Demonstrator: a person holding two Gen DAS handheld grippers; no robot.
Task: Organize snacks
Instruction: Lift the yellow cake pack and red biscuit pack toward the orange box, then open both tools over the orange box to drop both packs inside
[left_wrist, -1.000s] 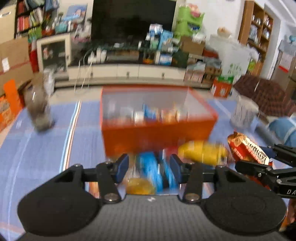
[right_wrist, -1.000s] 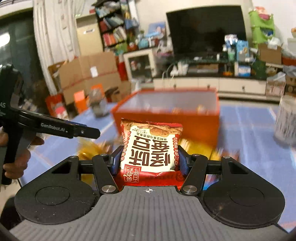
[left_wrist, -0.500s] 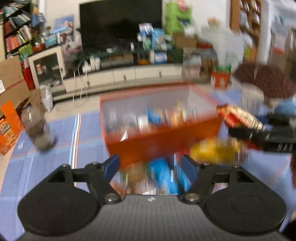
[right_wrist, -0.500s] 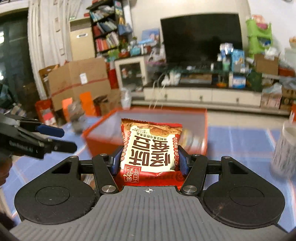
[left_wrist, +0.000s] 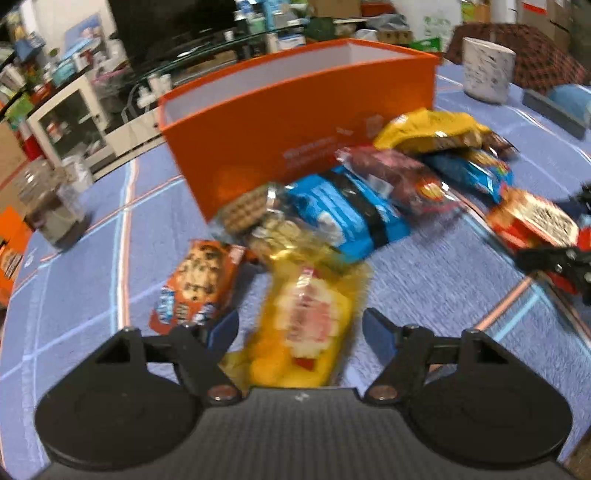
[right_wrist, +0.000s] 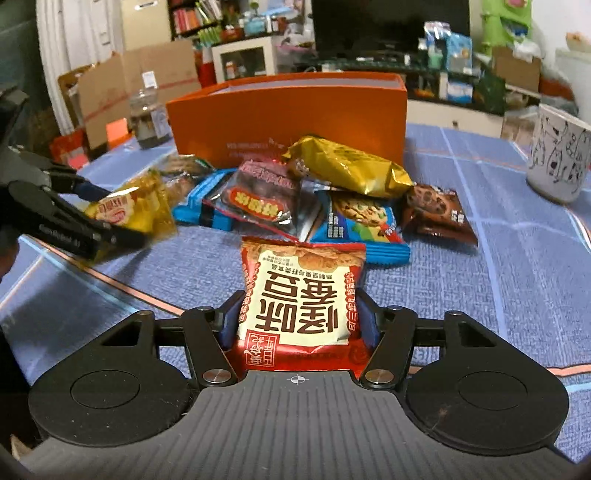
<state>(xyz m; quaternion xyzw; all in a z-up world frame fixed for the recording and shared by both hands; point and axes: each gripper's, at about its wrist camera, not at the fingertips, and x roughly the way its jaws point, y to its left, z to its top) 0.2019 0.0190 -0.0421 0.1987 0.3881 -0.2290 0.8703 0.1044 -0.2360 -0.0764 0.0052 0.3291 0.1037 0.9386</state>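
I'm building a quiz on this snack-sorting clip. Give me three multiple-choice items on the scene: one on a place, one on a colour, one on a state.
1. Where do the loose snacks lie?
A. in front of the orange box
B. inside the mug
C. on the floor

2. What colour is the packet between the left gripper's fingers?
A. green
B. yellow
C. white

3. What sits between the right gripper's pads?
A. nothing
B. a jar
C. a red and cream packet

Key: 1 A, the pile spreads before the orange box. 2 B, the yellow packet lies in the open left gripper. 3 C, the red and cream packet fills the opening right gripper.
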